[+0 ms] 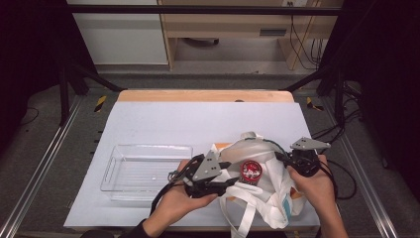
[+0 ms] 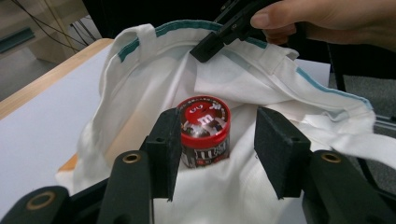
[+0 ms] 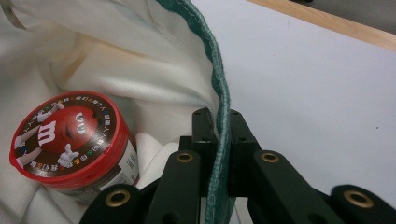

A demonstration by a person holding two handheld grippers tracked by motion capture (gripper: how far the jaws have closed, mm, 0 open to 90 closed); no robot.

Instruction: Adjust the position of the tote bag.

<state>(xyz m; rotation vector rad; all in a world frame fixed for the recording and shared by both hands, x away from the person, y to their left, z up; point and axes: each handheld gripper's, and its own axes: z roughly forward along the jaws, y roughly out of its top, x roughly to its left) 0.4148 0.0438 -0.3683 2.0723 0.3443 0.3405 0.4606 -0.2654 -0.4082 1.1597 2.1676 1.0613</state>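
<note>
- On a pale lavender-white sheet over a wooden table: one clear plastic tray, one white cloth bag with a teal-trimmed rim, one red-lidded candy tub.
- Beyond the far edge: grey floor, light wooden furniture, black cables, black frame posts at both sides.
- At the near left of the sheet: tray, standing just beside the bag.
- Inside the open mouth of the bag: candy tub, upright, red lid up, resting on white cloth.
- Two grippers, one in each hand.
- Left gripper: jaws spread, tub between them, near the left pad; right pad clearly apart from it; contact at the left pad not clear.
- Right gripper: jaws pressed together, pinching the teal rim of the bag and holding the mouth open.
- Same tub just beside the right gripper's jaws, on the inner side of the rim.
</note>
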